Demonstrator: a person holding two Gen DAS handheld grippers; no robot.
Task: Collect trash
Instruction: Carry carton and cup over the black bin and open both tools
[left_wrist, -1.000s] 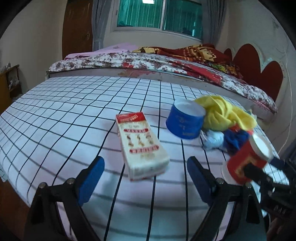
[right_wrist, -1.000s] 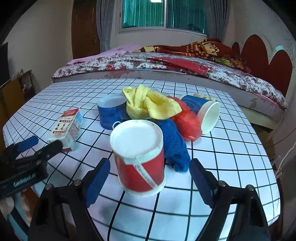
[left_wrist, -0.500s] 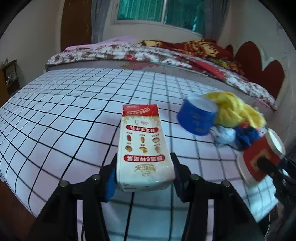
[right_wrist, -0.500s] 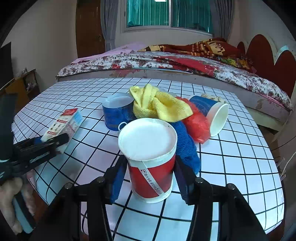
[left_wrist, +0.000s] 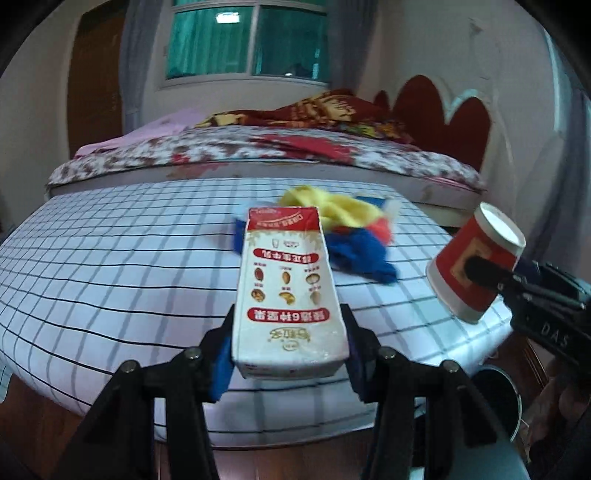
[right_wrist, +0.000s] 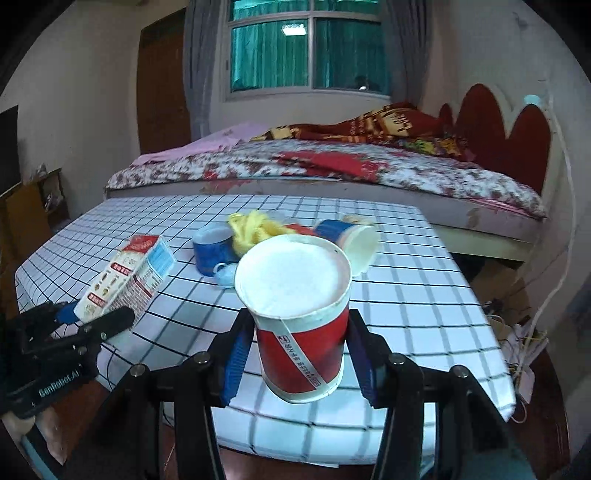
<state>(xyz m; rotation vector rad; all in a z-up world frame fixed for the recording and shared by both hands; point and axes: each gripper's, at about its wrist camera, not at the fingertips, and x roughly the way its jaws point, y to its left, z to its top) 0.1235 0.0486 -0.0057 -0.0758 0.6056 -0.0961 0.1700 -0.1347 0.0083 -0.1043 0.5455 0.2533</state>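
Left tongs (left_wrist: 290, 363) clamp a white-and-red carton (left_wrist: 290, 291) by its near end, raised over the desk's (left_wrist: 110, 266) near edge; right tongs (right_wrist: 297, 360) clamp a red paper cup (right_wrist: 301, 328), also lifted clear of the checked cloth. Beyond, at 12 o'clock on the desk: blue mug (right_wrist: 212, 249), yellow cloth (right_wrist: 253, 229), tipped blue cup (right_wrist: 349, 236). Farther back, the bed (right_wrist: 332, 170).

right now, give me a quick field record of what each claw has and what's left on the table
left claw: shut on milk carton, lifted off the table
right claw: shut on red paper cup, lifted
table: checked cloth
left on table: blue cup, tipped blue cup, yellow cloth, blue cloth
bin: grey rim at lower right in the left wrist view
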